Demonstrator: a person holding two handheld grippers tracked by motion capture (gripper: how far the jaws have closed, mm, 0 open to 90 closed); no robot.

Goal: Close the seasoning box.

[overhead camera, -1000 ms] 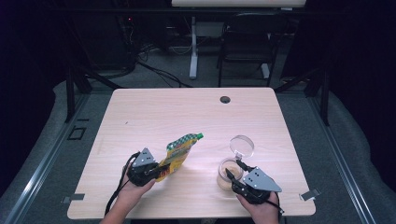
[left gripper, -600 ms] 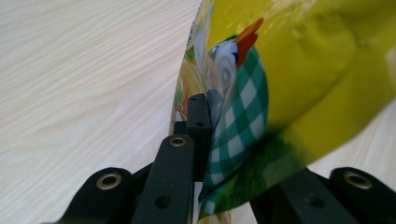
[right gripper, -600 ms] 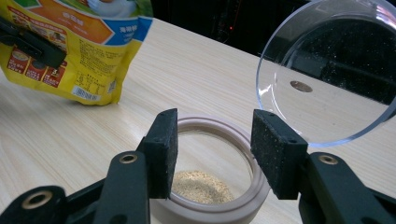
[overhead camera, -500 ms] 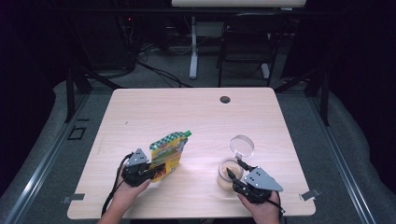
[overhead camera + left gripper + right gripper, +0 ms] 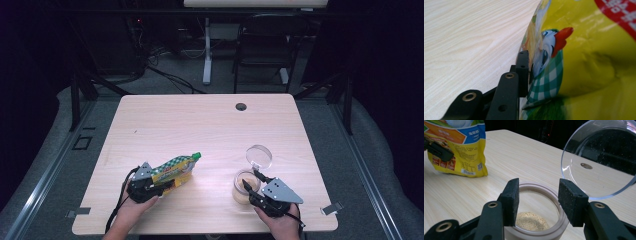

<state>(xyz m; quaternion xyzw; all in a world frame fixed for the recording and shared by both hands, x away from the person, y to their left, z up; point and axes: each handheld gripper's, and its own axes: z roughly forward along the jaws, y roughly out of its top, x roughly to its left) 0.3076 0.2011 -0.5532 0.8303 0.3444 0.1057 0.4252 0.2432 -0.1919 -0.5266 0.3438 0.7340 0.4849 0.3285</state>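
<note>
A yellow and green snack bag (image 5: pixel 176 169) lies tilted on the table (image 5: pixel 200 125), its top toward the upper right. My left gripper (image 5: pixel 159 181) is at its lower end. Its jaws have just been opening, and the bag (image 5: pixel 586 50) still sits between them, resting by the one visible pad (image 5: pixel 523 72). The other jaw is hidden behind the bag. My right gripper (image 5: pixel 250 179) (image 5: pixel 540 202) is shut on a small clear jar (image 5: pixel 534 195) (image 5: pixel 242 190) holding tan granules (image 5: pixel 531 221). The jar's round clear lid (image 5: pixel 599 160) (image 5: pixel 259 156) stands flipped open behind it.
A small dark hole (image 5: pixel 241 106) sits near the table's far edge. The person's hands (image 5: pixel 131 212) come in over the near edge. Beyond the table stand a chair (image 5: pixel 260 45), a post and cables on the floor.
The bag has swung from a raised tilt down to a lower lie on the table, and the left jaws have spread around it. The right gripper and jar have not moved.
</note>
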